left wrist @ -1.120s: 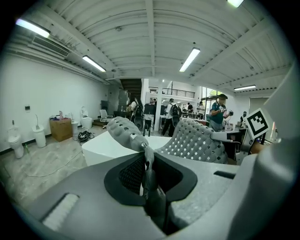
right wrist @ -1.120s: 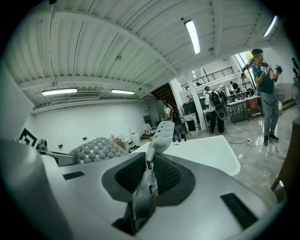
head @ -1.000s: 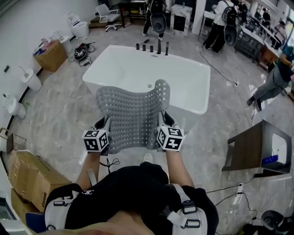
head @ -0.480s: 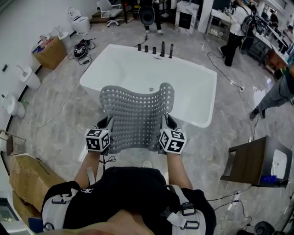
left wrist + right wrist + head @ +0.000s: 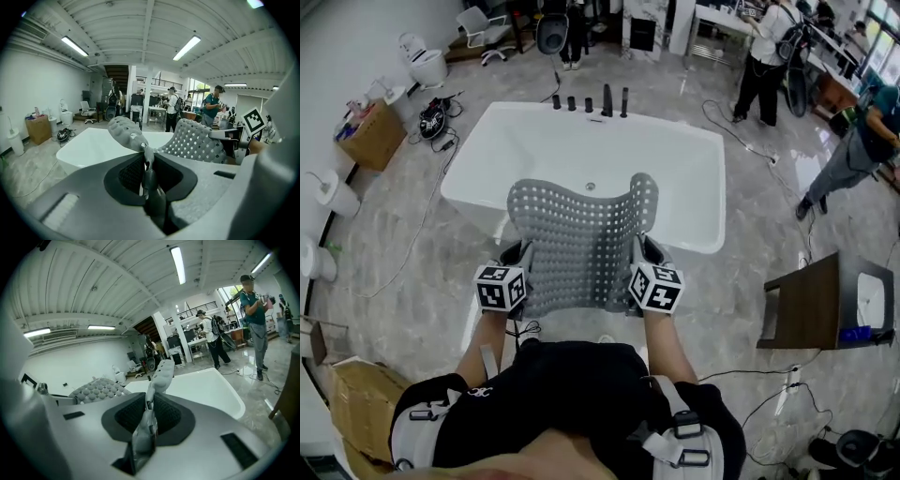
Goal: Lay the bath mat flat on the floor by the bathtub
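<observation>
Head view, looking steeply down: a person in black stands on the marbled floor (image 5: 403, 272), a gripper in each hand. The left gripper (image 5: 517, 255) and the right gripper (image 5: 643, 251) each have their fingers clamped on a side edge of the grey perforated bath mat (image 5: 581, 234). Both gripper views show a thin fold of the mat pinched flat between the pads.

The mat hangs in the air between the two pairs of fingers, sagging in the middle and clear of the floor. Just beyond the fingers its far edge curls upward at both corners. Seen from above, it overlaps the near rim of the white bathtub (image 5: 684, 169).

In the left gripper view the mat rises from the fingers and spreads away to their right, with the tub's pale basin behind it. A wooden cabinet (image 5: 802, 305) stands well apart to the right of the right fingers.

Farther out, a row of dark taps (image 5: 591, 101) lines the tub's far rim. A cardboard box (image 5: 367, 134) and a toilet (image 5: 425, 64) sit far off to the left of the left fingers. Other people (image 5: 766, 52) stand in the distance beyond the tub.
</observation>
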Motion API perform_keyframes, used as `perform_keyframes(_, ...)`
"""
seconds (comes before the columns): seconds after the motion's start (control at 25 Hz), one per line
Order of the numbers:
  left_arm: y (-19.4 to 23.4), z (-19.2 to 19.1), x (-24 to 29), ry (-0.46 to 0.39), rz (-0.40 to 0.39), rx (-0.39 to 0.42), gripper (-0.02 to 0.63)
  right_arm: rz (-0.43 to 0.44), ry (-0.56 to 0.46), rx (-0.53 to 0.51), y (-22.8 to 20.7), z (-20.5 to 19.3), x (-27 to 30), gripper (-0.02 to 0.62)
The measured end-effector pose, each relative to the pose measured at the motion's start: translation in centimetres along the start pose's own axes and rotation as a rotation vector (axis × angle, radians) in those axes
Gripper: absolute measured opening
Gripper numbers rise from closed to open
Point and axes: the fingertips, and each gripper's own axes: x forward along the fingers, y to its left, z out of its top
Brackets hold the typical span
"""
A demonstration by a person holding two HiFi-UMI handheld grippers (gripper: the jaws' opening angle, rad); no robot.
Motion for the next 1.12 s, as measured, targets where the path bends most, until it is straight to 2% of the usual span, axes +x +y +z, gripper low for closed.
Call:
perform_keyframes(0.12, 1.1, 0.1, 0.8, -0.001, -0.046, 0.002, 0.051, -0.049, 0.01, -0.019, 0.6, -0.8, -0.4, 0.057)
perform_keyframes(0.28, 3.7, 1.0, 1.8, 0.017, -0.119, 0.056, 0.051, -0.117, -0.012, -0.026, 2.9, -1.2, -0.1, 0.057)
perform_keyframes(0.56, 7.4, 0.9, 1.8, 0.056, -0.225, 0.127, 0.051, -0.221, -0.031, 0.082, 6.8, -3.9, -0.2, 0.057)
perform_keyframes(0.64, 8.0, 0.4, 1.9, 0.067, -0.236, 0.139, 0.051, -0.243, -0.018, 0.097, 7.0, -4.9, -0.5, 0.057)
perform_keyframes(0.96, 10.4, -2.9, 2.5, 0.142, -0.249, 0.093, 0.051, -0.302, 0.051, 0.114, 6.5, -8.3, -1.0, 0.057)
perform_keyframes(1.12, 10.2, -4.6, 3.0, 0.189, -0.249, 0.084, 0.051, -0.328, 0.096, 0.13, 5.3, -10.1, -1.3, 0.057)
